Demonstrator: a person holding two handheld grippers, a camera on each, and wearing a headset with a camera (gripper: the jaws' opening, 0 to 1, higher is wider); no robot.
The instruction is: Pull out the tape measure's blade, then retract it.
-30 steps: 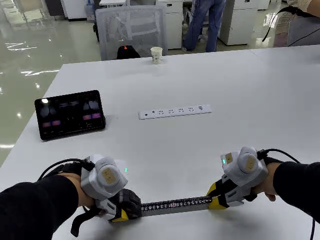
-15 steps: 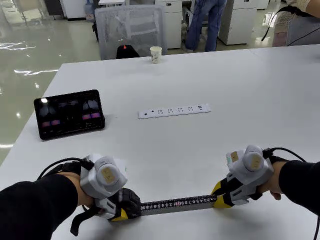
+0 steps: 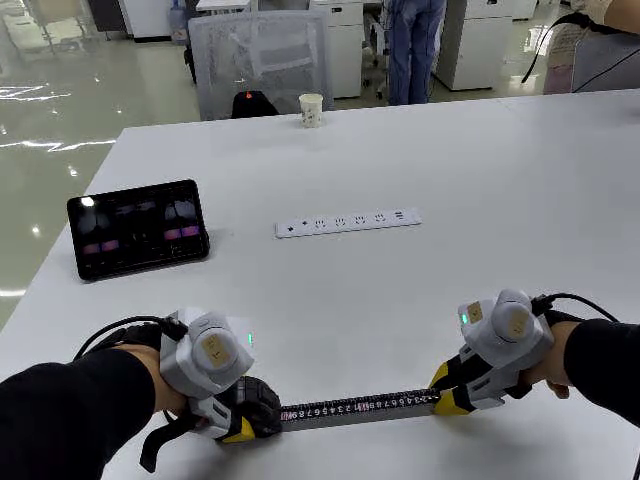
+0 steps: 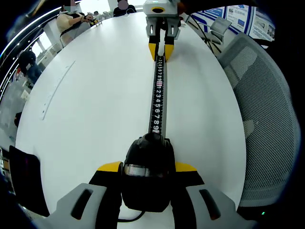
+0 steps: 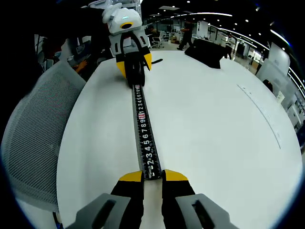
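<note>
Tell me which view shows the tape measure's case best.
The left gripper view: the case sits close and large in the left claw, with the blade running out of its front. The head view shows the case small, partly hidden under that gripper. The right gripper view shows it far off, at the blade's end.
</note>
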